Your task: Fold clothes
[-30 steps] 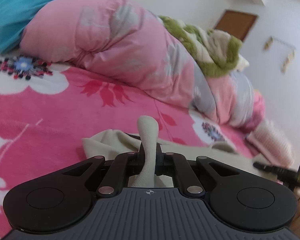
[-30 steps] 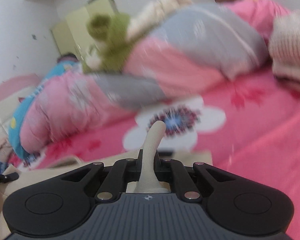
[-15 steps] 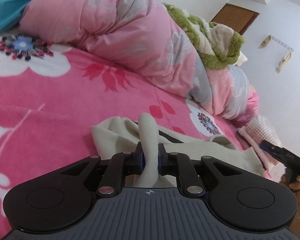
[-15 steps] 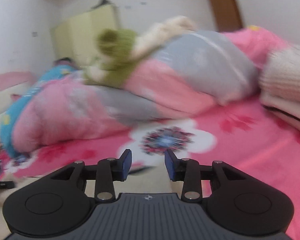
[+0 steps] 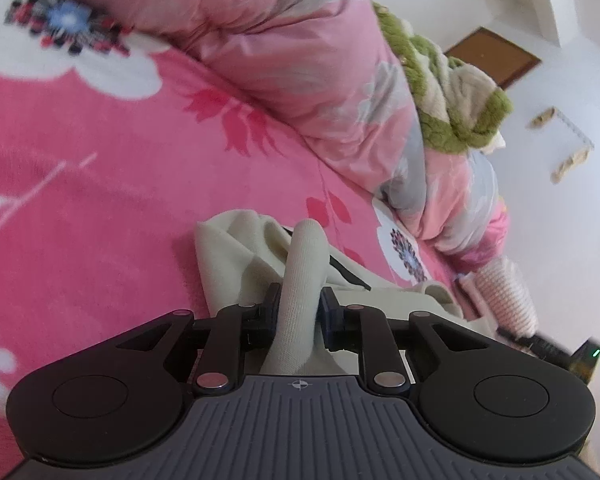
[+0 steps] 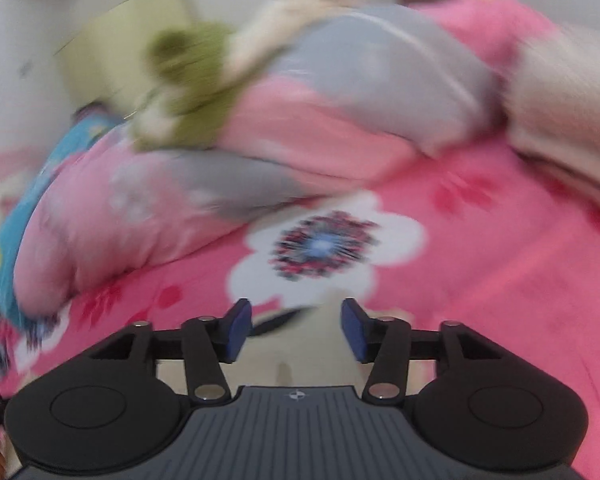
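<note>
Downward-tilted, left gripper (image 5: 299, 306) fingers (image 5: 330, 308) loosening around cream garment (image 5: 300, 280).

No readable text, labels, brands or numbers in either view. Only mark: a small crosshair symbol on the grey ribbed body of each gripper, at 6 o'clock in both wrist views; it carries no lettering.

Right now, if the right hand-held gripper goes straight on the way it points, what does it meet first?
Probably the pink floral bedspread, near its white flower print; the right hand-held gripper is open and empty. Blur makes depth uncertain.
</note>
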The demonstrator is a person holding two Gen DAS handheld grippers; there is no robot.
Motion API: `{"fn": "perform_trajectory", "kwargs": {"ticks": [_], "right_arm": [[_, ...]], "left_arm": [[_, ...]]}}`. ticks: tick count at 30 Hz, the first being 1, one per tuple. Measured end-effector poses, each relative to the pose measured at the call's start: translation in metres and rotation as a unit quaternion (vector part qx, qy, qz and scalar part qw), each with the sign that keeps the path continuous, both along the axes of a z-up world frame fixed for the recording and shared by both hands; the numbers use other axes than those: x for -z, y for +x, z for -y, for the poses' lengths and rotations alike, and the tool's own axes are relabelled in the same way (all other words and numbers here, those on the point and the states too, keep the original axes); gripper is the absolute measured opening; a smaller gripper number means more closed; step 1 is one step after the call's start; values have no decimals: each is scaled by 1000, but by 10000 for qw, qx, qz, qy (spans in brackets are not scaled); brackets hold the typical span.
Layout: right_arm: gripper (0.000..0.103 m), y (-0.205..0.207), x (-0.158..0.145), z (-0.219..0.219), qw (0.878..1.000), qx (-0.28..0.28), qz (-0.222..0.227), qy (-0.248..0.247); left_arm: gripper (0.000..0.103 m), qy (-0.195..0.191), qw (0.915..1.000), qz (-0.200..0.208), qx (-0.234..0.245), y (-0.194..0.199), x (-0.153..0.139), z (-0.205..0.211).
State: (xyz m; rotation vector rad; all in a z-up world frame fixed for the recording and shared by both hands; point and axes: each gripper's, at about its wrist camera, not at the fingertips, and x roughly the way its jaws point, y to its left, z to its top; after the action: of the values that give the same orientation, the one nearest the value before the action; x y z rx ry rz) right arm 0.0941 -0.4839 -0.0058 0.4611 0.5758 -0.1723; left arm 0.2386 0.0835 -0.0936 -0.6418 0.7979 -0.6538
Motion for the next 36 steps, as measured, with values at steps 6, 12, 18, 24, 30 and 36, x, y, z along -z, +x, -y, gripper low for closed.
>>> {"fn": "perform_trajectory", "kwargs": {"ticks": [6,12,18,24,30,36], "right_arm": [[58,7,29,26,9954,58,-598,752],[13,-16,34,21,9953,5,-403,876],[11,-53,20,4,9964,-242,-378,721],[11,-106,9,-5,9940,-416,-32,1007],[11,-157,-12,2,9888,-662,500,1242],[11,-204,-4,2,9838,-859,540,1479]], "left_arm": [[16,-86,9999,-25,-80,0,3,2],[5,-247,9996,146,15,-11,-9,4],[4,-456,9988,-129,130,-28,-11,-1],[4,-691,9972,224,149,-83,-34,-17],[4,-797,9947,570,301,-138,-62,-29],[4,-539,9961,316,625,-177,-66,-31]]}}
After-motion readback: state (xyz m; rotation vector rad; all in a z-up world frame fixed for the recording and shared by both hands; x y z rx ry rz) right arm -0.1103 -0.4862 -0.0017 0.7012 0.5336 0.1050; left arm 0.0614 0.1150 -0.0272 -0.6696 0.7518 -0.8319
